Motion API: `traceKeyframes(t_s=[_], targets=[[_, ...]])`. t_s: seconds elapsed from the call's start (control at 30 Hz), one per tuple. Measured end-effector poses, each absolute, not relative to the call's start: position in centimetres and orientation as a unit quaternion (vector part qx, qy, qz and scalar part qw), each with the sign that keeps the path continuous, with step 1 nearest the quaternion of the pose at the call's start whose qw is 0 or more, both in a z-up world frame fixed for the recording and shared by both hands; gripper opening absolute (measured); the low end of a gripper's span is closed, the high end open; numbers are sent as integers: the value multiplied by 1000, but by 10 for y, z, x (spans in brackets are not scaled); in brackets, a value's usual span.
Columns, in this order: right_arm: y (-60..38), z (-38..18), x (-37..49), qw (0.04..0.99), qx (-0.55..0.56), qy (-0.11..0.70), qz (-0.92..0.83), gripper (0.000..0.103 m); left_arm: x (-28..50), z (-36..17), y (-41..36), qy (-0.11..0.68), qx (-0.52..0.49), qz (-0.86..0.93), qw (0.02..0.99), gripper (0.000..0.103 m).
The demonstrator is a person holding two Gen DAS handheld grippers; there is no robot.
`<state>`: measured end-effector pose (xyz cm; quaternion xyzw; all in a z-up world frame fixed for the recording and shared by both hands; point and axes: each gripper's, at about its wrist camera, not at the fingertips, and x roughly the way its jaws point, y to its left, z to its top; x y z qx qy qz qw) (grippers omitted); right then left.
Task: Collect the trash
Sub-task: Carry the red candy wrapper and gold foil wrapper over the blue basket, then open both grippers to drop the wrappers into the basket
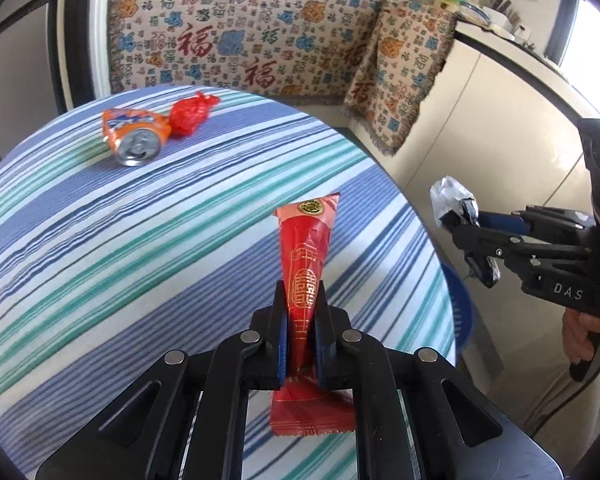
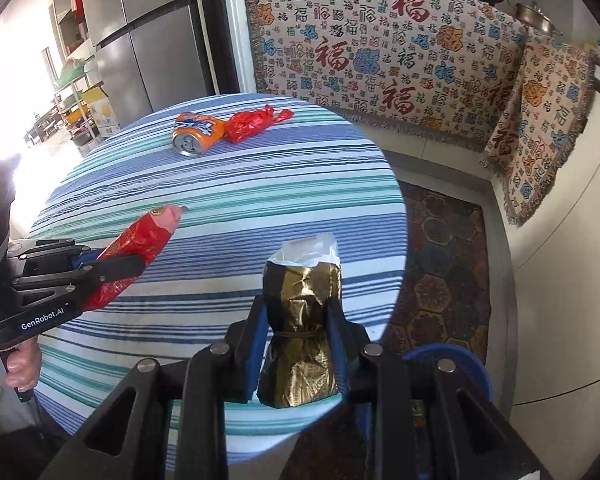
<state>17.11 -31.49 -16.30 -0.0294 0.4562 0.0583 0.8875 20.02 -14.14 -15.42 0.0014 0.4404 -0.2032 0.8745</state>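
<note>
Foreground, left gripper [image 1: 302, 312]: clamped on red snack wrapper [image 1: 306, 256], held above striped tablecloth [image 1: 140, 248]. Right gripper [image 2: 296, 324]: closed on crumpled gold-and-black foil wrapper [image 2: 302, 320], near table edge, above blue bin rim [image 2: 452, 354]. Farther back, on cloth: crushed orange can [image 1: 136, 134] touching knotted red plastic bag [image 1: 190, 114]. Background: patterned blanket [image 1: 240, 28].

Only crushed can [image 1: 137, 135] and red bag [image 1: 191, 114] obstruct the table [image 1: 100, 240].
</note>
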Motion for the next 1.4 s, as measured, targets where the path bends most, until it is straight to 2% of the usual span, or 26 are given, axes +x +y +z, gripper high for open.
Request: traceKeyframes(t_s=[0.5,0.67,0.9,1.4], targets=[[-423,-154,130,908,-22,416,-45,29,184,-142,-279,434,38,-275,857,7],[-476,-169,119,908,37,406,-92,29,180,-148,-313,437,36,-295,849,7],[-545,-200,110,879,156,440,-99,29,186,-169,-355,450,32,-322,832,7],[-581,-235,113,841,228,476,-120,29,199,-221,-406,487,33,-355,797,8]])
